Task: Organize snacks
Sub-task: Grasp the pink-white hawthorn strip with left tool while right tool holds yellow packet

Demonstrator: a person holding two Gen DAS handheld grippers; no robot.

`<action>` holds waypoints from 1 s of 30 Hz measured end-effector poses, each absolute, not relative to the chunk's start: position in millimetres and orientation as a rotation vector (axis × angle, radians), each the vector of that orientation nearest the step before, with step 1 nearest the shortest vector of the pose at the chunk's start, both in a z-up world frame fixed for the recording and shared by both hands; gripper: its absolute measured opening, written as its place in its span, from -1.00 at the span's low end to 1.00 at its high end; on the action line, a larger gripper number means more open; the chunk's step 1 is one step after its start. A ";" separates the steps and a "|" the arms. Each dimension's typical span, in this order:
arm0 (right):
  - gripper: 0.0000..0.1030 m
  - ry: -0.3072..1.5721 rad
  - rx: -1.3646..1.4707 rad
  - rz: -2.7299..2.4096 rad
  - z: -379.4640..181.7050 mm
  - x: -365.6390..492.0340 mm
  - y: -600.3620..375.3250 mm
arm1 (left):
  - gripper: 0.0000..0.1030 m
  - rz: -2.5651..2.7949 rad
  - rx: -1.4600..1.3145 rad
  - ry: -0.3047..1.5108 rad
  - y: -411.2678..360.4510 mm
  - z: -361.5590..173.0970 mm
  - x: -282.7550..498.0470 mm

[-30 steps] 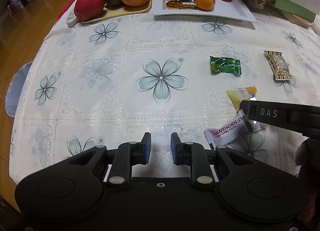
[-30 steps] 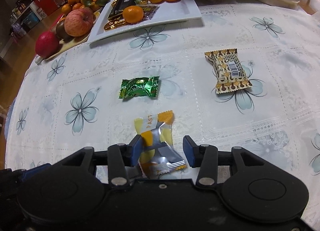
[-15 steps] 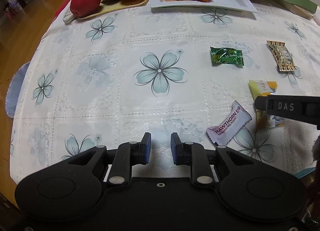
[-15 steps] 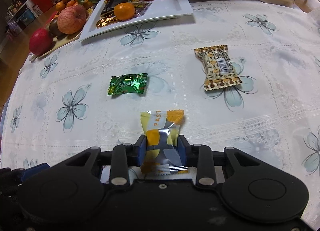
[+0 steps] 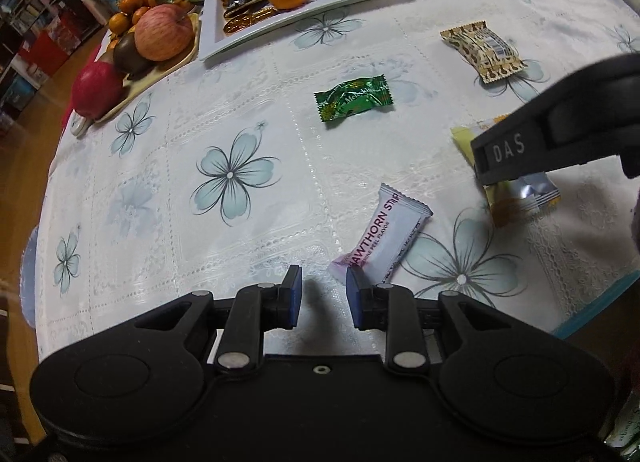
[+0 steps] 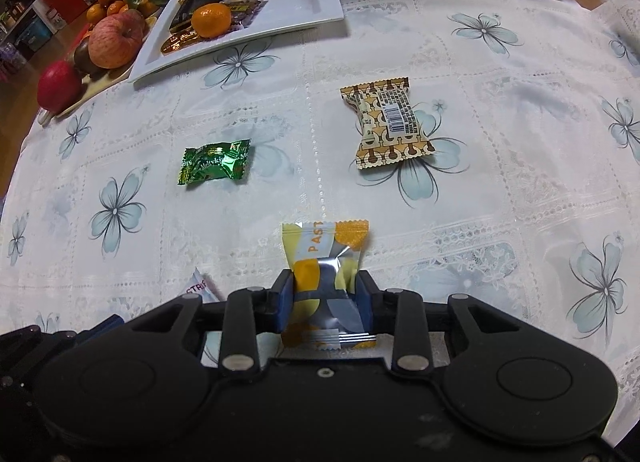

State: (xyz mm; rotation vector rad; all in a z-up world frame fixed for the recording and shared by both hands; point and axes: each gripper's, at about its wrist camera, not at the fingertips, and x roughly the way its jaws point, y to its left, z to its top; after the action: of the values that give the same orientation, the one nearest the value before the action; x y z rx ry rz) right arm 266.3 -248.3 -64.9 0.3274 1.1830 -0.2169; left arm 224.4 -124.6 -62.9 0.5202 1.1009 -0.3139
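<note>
Left gripper point(image 5: 323, 294) nearer hawthorn strip point(image 5: 386, 238), jaws spreading, empty; right jaws pinching yellow packet point(image 6: 320, 258).

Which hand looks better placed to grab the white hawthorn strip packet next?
Left. Its gripper, whose fingers have just been opening, is empty, with the hawthorn strip packet right at one finger. The right gripper is shut on the yellow packet.

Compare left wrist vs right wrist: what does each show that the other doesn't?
Left wrist only: the left gripper, jaws just opened with nothing between them, and the whole hawthorn strip.
Right wrist only: the right gripper shut on the yellow pastry packet.
Both: the green candy, brown patterned snack and white plate.
</note>
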 end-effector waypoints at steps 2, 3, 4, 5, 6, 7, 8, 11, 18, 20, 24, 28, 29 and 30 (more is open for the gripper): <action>-0.32 1.190 0.327 -0.218 -65.7 266.9 -247.5 | -0.27 -0.299 0.511 1.104 -124.4 -64.2 228.8; -0.32 1.191 0.331 -0.218 -66.3 266.8 -247.9 | -0.27 -0.290 0.491 1.118 -122.5 -64.7 233.3; -0.32 1.193 0.339 -0.218 -66.5 266.6 -248.7 | -0.28 -0.280 0.458 1.136 -118.9 -65.0 238.8; -0.32 1.194 0.347 -0.217 -66.4 266.5 -249.9 | -0.28 -0.272 0.418 1.155 -114.4 -64.5 244.0; -0.32 1.194 0.353 -0.218 -66.2 266.3 -251.1 | -0.28 -0.264 0.383 1.171 -110.1 -63.9 248.8; -0.32 1.193 0.357 -0.220 -66.0 266.1 -252.3 | -0.28 -0.253 0.353 1.183 -105.6 -63.3 253.7; -0.32 1.193 0.360 -0.223 -65.9 265.9 -253.5 | -0.28 -0.234 0.322 1.191 -101.3 -63.0 257.5; -0.32 1.197 0.369 -0.227 -66.9 265.5 -255.5 | -0.28 -0.170 0.237 1.185 -86.7 -58.6 269.2; -0.32 1.210 0.389 -0.210 -66.7 262.5 -258.8 | -0.32 -0.274 0.330 1.048 -90.6 -38.4 253.6; -0.32 1.214 0.396 -0.216 -66.0 260.7 -262.9 | -0.31 -0.351 0.415 1.016 -101.7 -40.3 241.4; -0.32 1.218 0.393 -0.237 -64.1 256.0 -272.7 | -0.27 -0.491 0.514 1.032 -118.5 -50.8 225.3; -0.32 1.229 0.403 -0.244 -63.5 252.3 -278.7 | -0.26 -0.507 0.583 1.006 -126.8 -56.2 218.2; -0.31 1.229 0.407 -0.241 -62.9 251.5 -279.2 | -0.25 -0.502 0.573 1.009 -125.8 -55.5 218.5; -0.31 1.229 0.408 -0.236 -62.2 250.7 -279.2 | -0.25 -0.495 0.558 1.016 -124.9 -55.4 221.3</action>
State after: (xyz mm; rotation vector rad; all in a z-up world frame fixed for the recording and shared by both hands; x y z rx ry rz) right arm 250.7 -279.2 -62.2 0.4083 1.2291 -0.2362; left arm 221.3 -124.9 -55.4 0.5583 1.0159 -0.4955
